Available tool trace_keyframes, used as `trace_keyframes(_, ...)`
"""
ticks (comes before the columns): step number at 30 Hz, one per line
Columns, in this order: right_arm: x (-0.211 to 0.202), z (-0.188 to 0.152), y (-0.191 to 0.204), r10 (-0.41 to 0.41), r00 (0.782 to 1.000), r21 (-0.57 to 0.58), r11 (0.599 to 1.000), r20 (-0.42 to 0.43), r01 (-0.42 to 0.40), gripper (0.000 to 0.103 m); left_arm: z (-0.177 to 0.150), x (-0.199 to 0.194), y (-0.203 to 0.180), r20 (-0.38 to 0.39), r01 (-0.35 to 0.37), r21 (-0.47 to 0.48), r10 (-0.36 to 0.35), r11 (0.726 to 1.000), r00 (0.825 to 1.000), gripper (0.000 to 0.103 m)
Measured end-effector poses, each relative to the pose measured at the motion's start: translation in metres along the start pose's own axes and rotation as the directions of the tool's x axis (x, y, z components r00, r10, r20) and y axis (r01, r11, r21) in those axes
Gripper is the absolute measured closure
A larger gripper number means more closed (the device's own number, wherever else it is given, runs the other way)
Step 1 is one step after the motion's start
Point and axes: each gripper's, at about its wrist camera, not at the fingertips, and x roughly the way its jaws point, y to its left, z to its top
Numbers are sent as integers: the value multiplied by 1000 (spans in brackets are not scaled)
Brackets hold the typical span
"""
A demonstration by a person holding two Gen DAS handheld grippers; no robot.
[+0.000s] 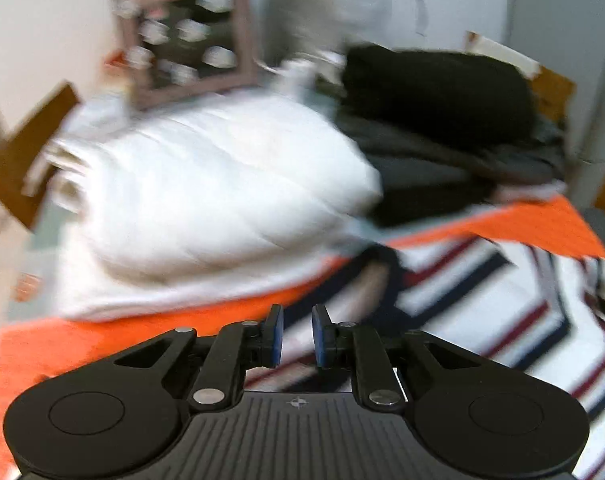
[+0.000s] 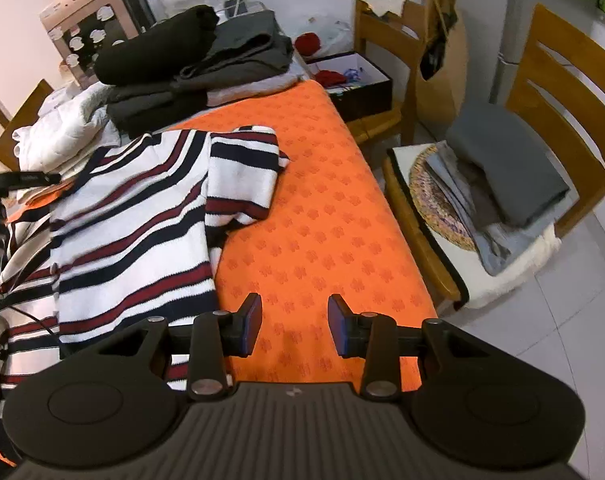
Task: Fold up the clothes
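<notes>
Surface (image 2: 322, 216): a big orange cloth with a small flower pattern covers it. It fills the middle of the right wrist view.
Striped sweater (image 2: 142, 216): white with dark blue and red stripes. It lies spread on the left part of the surface, with one sleeve folded over toward the middle. In the left wrist view it lies under and ahead of the left gripper.
White quilt (image 1: 206, 184): puffy and bundled. It sits on the far left of the surface, just behind the sweater.
Dark clothes pile (image 2: 190, 60): black and grey folded things stacked at the far end of the surface.
Chair (image 2: 542, 128): wooden, beside the surface on the right. Grey folded cloth (image 2: 506, 168) lies on its seat.
Black box (image 2: 358, 80): open, past the far right corner of the surface, with red stuff inside.
Left gripper (image 1: 297, 334): the jaws stand close together with a small gap. Nothing is between them. This view is blurry.
Right gripper (image 2: 295, 325): the jaws stand partly apart over the bare orange cloth, holding nothing.
Writing: none can be read.
</notes>
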Motion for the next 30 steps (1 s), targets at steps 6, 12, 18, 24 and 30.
trace_keyframes(6, 13, 16, 3, 47, 999, -53, 997, 4, -47, 61, -1, -20, 20, 18, -47, -12, 47, 999, 999, 69)
trace_keyframes(12, 35, 30, 7, 97, 995, -122, 988, 4, -96, 61, -30, -59, 5, 14, -31, 57, 30, 998, 999, 64)
trace_keyframes(18, 69, 45, 4, 120, 993, -159, 980, -3, -119, 61, -69, -109, -14, -1, -2, 8, 2, 1000, 1000, 58)
trace_keyframes(24, 110, 58, 2, 183, 983, -188, 965, -27, -185, 57, -112, -149, -52, -32, 15, -20, -16, 1000, 999, 55)
trace_keyframes(30, 138, 66, 10, 302, 953, -261, 918, -26, -298, 57, -147, -175, -104, -51, 0, -78, -4, 997, 999, 49)
